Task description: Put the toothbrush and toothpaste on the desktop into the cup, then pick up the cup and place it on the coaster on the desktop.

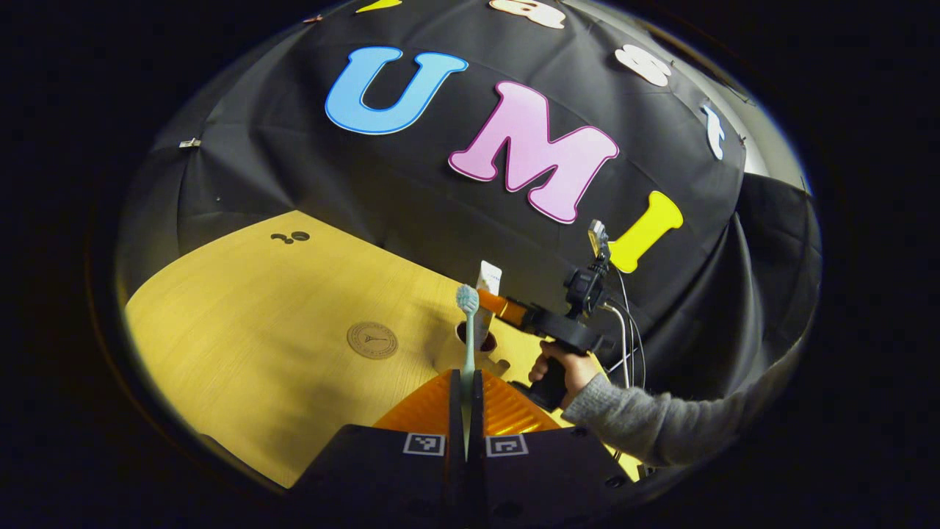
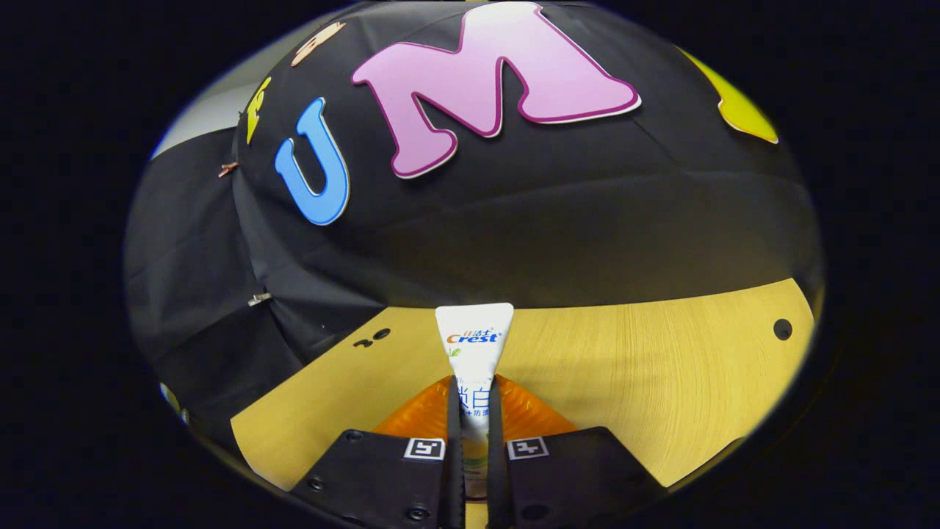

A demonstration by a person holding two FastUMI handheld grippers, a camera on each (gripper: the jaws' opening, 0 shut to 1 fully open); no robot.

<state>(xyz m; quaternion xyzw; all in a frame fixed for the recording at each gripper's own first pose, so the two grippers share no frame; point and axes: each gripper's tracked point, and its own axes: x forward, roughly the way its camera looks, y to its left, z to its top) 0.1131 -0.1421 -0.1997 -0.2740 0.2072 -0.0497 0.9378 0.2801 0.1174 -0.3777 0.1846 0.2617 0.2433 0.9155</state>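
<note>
Two tools are loaded at once: your left gripper (image 1: 465,400) is pinched tight on the toothbrush (image 1: 468,330), which stands upright between the fingers with the bristle head on top, and your right gripper (image 2: 474,419) is clamped on the toothpaste (image 2: 474,345), its flat crimped end sticking up past the fingertips. In the left gripper view the cup (image 1: 470,345) sits on the desktop (image 1: 257,330) just behind the brush, and the right gripper, held in your hand (image 1: 562,367), has the tube poised above the cup's mouth; you cannot tell from here whether the tube's lower end is already inside the rim. The coaster (image 1: 372,340) lies flat on the wood near the cup on its left, apart from it. The risks, as a judgement: both items are long and the cup looks narrow and light, so if you release the tube while it is off-centre or tilted, it may catch the rim and tip the cup or fall onto the desk. Bringing the brush in while the right gripper is over the cup could knock the two grippers together. The brush is held low on its handle, so it may swing as you turn it over. Later, the tall contents could make the cup top-heavy on its way to the coaster.
</note>
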